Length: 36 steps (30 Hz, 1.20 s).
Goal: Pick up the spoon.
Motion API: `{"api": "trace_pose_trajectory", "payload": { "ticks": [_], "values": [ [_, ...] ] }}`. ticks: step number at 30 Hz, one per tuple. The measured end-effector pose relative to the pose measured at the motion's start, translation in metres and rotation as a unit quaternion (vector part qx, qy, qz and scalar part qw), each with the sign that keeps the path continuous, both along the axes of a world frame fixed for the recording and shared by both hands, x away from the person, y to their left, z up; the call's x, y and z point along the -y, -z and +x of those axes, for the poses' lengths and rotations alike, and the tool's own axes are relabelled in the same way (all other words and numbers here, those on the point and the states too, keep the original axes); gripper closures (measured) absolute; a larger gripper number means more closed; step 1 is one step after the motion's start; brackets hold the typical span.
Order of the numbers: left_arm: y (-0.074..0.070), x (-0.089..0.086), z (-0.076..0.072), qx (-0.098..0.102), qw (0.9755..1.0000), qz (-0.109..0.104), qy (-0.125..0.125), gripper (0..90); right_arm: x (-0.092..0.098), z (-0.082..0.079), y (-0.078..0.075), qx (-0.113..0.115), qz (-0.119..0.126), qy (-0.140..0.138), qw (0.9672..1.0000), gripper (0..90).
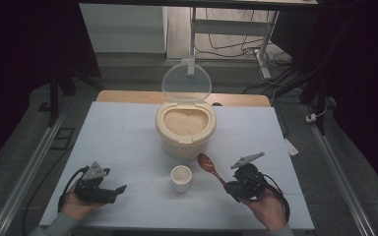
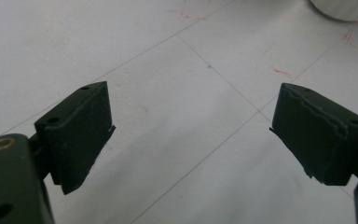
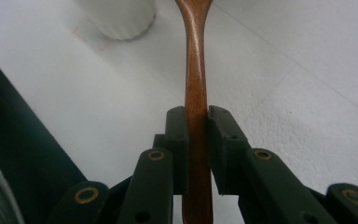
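My right gripper (image 1: 229, 186) at the table's front right is shut on the handle of a brown wooden spoon (image 1: 209, 166), whose bowl points toward the rice bin. In the right gripper view the spoon (image 3: 196, 70) runs straight up between the pressed pads of the gripper (image 3: 197, 122). A small white cup (image 1: 181, 177) stands left of the spoon, and its base (image 3: 116, 17) also appears in the right gripper view. Behind the cup sits a cream bin of rice (image 1: 185, 129) with its clear lid (image 1: 186, 81) raised. My left gripper (image 1: 119, 191) rests at the front left, its jaws wide apart and empty (image 2: 191, 126).
The white table top (image 1: 118, 132) is marked with thin lines and faint red marks. Metal rails (image 1: 39, 152) run along both sides of the table. A desk frame and cables (image 1: 256, 44) stand on the floor beyond the far edge.
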State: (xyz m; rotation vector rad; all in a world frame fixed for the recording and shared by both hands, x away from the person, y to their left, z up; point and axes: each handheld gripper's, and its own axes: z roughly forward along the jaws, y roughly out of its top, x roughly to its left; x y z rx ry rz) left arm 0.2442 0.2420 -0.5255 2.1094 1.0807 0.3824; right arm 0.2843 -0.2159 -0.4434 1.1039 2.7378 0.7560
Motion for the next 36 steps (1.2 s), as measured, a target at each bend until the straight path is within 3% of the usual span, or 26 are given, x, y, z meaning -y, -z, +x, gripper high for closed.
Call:
{"api": "trace_pose_trajectory", "payload": {
  "ticks": [19, 36],
  "values": [
    [0.001, 0.0, 0.002, -0.003, 1.0, -0.002, -0.005, 12.0, -0.018, -0.001, -0.011, 0.024, 0.004, -0.078, 0.9967, 78.3],
    [0.001, 0.0, 0.003, -0.004, 1.0, -0.002, -0.004, 12.1, -0.036, 0.01, -0.015, 0.032, -0.007, -0.113, 0.9931, 78.3]
  ]
}}
